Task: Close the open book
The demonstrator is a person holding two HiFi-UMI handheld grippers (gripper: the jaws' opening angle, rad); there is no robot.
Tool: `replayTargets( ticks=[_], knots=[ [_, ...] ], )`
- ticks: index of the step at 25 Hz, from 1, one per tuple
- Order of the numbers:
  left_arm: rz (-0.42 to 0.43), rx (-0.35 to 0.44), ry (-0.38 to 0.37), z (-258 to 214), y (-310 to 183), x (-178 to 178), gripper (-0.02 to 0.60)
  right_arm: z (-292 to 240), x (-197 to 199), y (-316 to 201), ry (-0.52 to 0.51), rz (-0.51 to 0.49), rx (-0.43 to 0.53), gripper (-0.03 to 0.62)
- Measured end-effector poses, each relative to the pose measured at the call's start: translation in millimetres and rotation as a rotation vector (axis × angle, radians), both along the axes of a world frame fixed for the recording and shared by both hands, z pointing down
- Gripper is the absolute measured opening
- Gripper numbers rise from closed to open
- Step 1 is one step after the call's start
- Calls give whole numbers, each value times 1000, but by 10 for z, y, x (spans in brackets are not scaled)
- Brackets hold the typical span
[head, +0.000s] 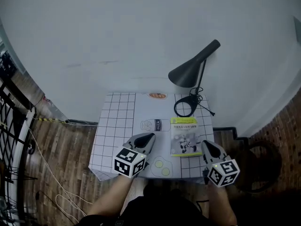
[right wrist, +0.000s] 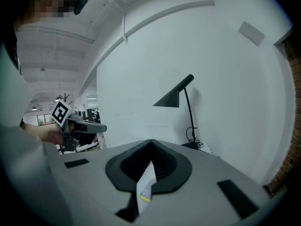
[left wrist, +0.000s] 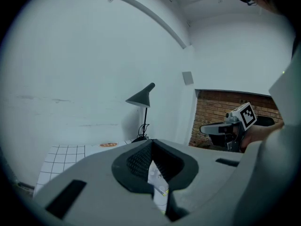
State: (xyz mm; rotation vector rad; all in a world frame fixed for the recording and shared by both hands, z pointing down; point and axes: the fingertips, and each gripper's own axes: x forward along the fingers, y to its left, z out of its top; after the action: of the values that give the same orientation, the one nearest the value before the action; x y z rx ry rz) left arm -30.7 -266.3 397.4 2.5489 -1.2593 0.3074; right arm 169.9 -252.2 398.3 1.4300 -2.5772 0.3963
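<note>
A plain white wall [head: 141, 32] rises behind a small table [head: 115, 126] covered in a white cloth with a black grid. A black cone-shaded desk lamp [head: 190, 73] stands at its far right corner. The floor [head: 66, 145] is brown wood planking, and a red brick wall [left wrist: 218, 109] adjoins on the right.

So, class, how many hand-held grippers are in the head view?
2. The grey left hand-held gripper is over the white gridded table's near half; the grey right hand-held gripper is by the yellow-green book's near-right corner.
</note>
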Motion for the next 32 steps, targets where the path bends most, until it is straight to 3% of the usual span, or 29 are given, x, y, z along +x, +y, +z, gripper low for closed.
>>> replayTargets(
  ticks=[6, 15, 23, 32],
  knots=[
    [-61, 37, 6, -195, 18, 77, 5, -329, 182, -18, -13, -45, 68, 3],
    [-69, 95, -6, -365, 103, 274, 5, -714, 312, 86, -39, -63, 222, 3],
    [-107, 132, -11, -390, 161, 232, 5, -657, 351, 198, -83, -59, 232, 3],
    [-108, 137, -15, -412, 101, 151, 5, -833, 347, 33, -39, -48, 257, 3]
  ],
)
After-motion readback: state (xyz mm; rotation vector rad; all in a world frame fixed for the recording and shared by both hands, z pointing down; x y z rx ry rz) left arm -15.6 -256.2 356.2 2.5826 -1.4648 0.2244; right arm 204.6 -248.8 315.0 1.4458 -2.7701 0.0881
